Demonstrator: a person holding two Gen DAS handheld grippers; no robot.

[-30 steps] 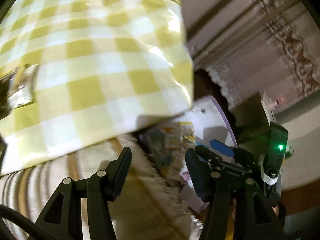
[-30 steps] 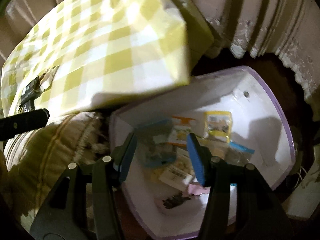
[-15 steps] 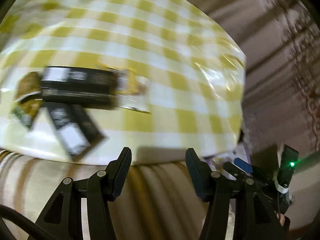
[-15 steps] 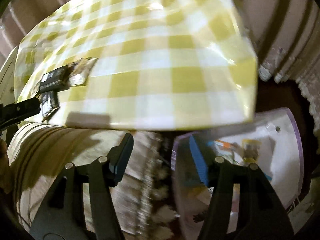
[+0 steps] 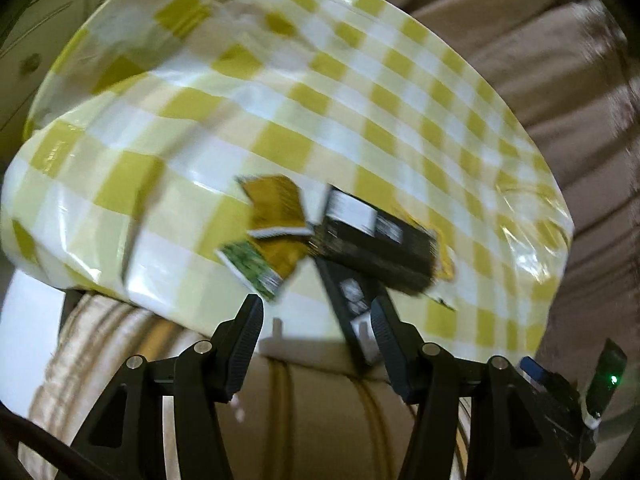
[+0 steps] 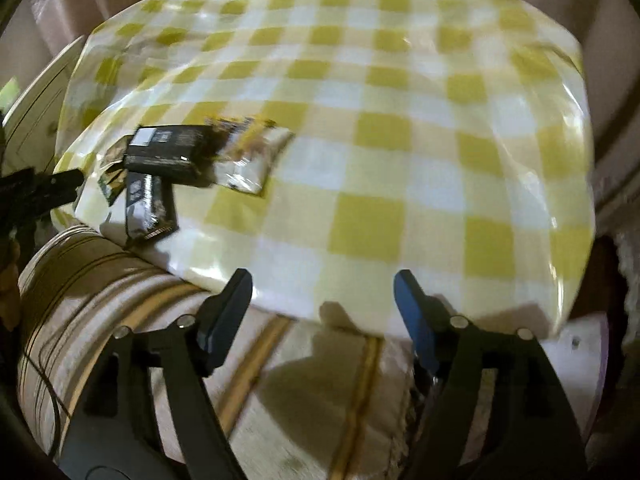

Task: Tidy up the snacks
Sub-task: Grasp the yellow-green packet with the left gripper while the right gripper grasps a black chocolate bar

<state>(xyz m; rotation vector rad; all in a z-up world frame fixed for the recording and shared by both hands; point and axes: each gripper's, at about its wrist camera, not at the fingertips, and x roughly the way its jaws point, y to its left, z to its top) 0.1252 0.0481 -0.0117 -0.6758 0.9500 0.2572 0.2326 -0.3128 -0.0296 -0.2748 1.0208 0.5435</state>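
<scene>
Both wrist views look forward over the near edge of the checked surface (image 5: pixel 400 92); we share the snack packets (image 6: pixel 168 156), nearer on the left.

We see snack packs clustered on the tabletop (image 6: pixel 360 128) near its front-left edge: box (image 6: pixel 166 154) on top, second box (image 6: pixel 150 206) before it overhanging the edge, pouch (image 6: pixel 250 160) right, packets (image 5: pixel 272 220) left. Bin (image 6: pixel 580 356) sits below the tabletop's right corner.

Yellow-checked tablecloth (image 6: pixel 360 128) over table; striped cushion (image 6: pixel 120 304) below.
</scene>
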